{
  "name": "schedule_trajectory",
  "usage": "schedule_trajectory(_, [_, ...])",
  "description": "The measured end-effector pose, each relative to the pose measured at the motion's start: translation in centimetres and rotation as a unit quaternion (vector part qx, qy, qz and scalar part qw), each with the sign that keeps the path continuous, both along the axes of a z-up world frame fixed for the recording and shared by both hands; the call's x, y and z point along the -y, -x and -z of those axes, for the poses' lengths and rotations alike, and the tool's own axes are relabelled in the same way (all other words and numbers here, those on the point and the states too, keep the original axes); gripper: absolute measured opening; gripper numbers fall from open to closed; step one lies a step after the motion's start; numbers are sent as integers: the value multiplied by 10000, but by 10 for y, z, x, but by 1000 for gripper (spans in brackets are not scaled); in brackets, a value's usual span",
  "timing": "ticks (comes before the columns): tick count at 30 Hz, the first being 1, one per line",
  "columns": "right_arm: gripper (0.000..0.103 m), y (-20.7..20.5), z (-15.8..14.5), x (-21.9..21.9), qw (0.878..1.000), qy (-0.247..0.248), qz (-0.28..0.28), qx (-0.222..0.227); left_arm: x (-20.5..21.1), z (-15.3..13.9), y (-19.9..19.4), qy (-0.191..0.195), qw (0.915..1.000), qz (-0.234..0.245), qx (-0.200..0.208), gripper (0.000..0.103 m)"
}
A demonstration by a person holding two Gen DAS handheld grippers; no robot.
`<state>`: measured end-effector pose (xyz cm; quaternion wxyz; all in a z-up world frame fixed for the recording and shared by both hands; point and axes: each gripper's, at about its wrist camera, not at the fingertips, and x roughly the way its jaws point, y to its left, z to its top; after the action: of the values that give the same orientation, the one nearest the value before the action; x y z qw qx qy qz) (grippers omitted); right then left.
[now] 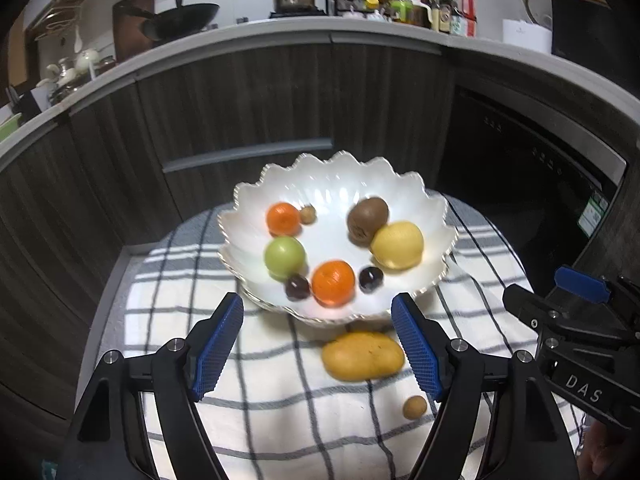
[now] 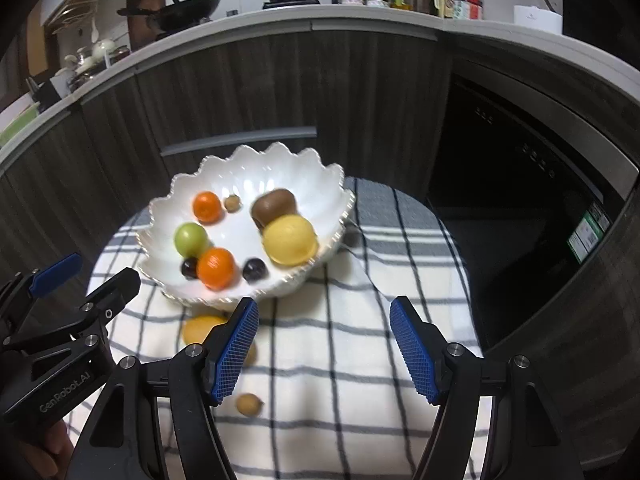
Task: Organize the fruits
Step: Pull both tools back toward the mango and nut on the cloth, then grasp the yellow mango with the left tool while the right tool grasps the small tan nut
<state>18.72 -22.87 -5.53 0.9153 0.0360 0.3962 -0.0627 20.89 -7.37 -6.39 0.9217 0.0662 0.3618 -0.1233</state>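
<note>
1. A white scalloped ceramic bowl (image 1: 424, 216) held two oranges (image 1: 333, 283), a green apple (image 1: 284, 257), kiwi (image 1: 367, 220), yellow lemon (image 1: 397, 245) and two dark plums (image 1: 371, 278).
2. A yellow oblong mango (image 1: 362, 356) and small tan round fruit (image 1: 415, 407) lay on the checked cloth (image 1: 280, 400) just before the bowl.

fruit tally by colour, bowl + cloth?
Orange: 2
Green: 1
Yellow: 2, one in bowl, one on cloth
Brown: 1
Dark purple: 2
Small tan: 2, one in bowl, one on cloth
Total: 10
</note>
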Motion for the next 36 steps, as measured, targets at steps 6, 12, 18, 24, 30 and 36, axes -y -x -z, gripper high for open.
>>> schedule_trajectory(6, [69, 8, 22, 20, 9995, -35, 282, -160, 16, 25, 1, -124, 9995, 226, -167, 78])
schedule_trajectory(12, [72, 12, 46, 31, 9980, 5, 569, -261, 25, 50, -4, -167, 9982, 430, -376, 80])
schedule_trajectory(18, [79, 14, 64, 38, 9967, -34, 726, -354, 36, 71, -9, -213, 9962, 635, -556, 82])
schedule_trajectory(24, [79, 11, 76, 45, 9955, -117, 826, -444, 43, 87, -15, -274, 9945, 763, -670, 82])
schedule_trajectory(30, [79, 8, 85, 44, 9953, -151, 789, -547, 45, 92, -22, -303, 9950, 745, -584, 82])
schedule_trajectory(36, [79, 3, 91, 41, 9948, -192, 752, -652, 40, 100, -24, -287, 9949, 675, -686, 82])
